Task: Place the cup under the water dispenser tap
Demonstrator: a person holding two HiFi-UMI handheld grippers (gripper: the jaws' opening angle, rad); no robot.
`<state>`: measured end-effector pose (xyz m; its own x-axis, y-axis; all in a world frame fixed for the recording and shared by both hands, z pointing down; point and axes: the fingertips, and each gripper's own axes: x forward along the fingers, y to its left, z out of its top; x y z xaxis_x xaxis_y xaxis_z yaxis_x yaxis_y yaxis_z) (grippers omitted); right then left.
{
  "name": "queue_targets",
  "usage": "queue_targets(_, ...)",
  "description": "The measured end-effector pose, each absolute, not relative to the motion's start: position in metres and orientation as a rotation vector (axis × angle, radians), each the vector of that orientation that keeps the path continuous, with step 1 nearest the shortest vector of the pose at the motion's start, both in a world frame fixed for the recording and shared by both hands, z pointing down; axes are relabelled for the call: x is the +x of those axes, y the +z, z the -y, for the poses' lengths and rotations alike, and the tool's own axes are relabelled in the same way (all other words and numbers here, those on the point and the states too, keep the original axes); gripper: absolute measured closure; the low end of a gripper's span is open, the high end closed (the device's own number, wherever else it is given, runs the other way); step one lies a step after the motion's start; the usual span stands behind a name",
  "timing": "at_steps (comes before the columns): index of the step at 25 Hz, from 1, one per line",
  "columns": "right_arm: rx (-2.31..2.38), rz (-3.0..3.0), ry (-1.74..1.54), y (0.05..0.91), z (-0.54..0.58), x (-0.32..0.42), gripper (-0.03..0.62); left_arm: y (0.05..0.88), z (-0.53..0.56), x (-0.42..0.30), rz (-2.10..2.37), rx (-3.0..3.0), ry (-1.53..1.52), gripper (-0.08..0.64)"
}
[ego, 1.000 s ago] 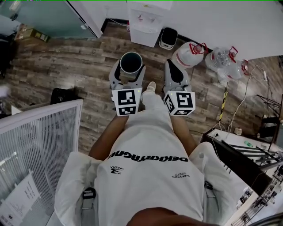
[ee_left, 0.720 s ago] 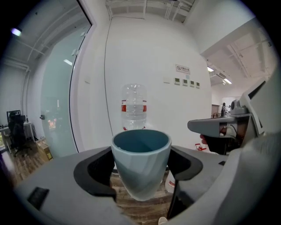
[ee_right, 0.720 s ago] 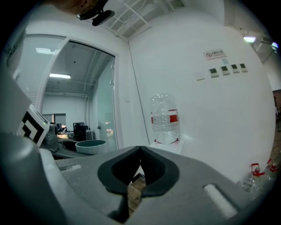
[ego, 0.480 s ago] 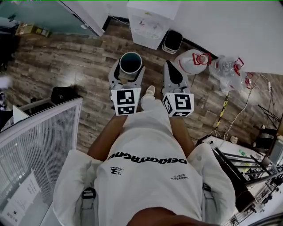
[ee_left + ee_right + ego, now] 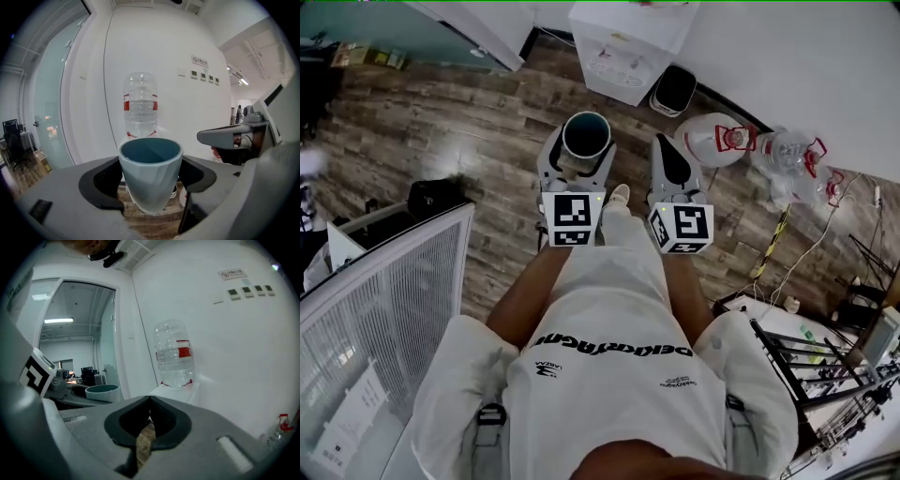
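Note:
A pale blue cup (image 5: pixel 585 137) (image 5: pixel 150 176) stands upright between the jaws of my left gripper (image 5: pixel 577 161) (image 5: pixel 151 180), which is shut on it. The white water dispenser (image 5: pixel 630 45) stands against the wall ahead, its clear bottle (image 5: pixel 140 107) (image 5: pixel 175 355) showing straight behind the cup. The cup is still a good step short of the dispenser. My right gripper (image 5: pixel 667 159) (image 5: pixel 149 420) rides beside the left one, shut with nothing in it; the cup (image 5: pixel 101 392) shows at its left.
A small dark bin (image 5: pixel 675 91) sits right of the dispenser, then large water jugs (image 5: pixel 720 141) and cables along the wall. A white mesh panel (image 5: pixel 384 291) is at my left, a black box (image 5: pixel 437 199) on the wooden floor, and a black rack (image 5: pixel 802 361) at right.
I have moved forward: the dispenser, bin and jugs have drifted nearer in the head view. Both grippers keep their pose, and the cup stays held.

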<state>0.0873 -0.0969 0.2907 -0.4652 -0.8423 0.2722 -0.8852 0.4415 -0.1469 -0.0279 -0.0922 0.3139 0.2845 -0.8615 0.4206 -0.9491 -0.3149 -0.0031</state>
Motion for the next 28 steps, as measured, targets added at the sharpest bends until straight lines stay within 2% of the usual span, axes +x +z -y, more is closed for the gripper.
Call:
queue_targets(15,1.625,2.446,0.467,0.366,0.161,0.06,0.592,0.396,0.175,-0.051,1.607,2.335,0.442,0.196)
queue_targets(28,1.641,2.402,0.562,0.468,0.186,0.054,0.592,0.501,0.23,-0.059,1.638,2.288,0.42,0.196)
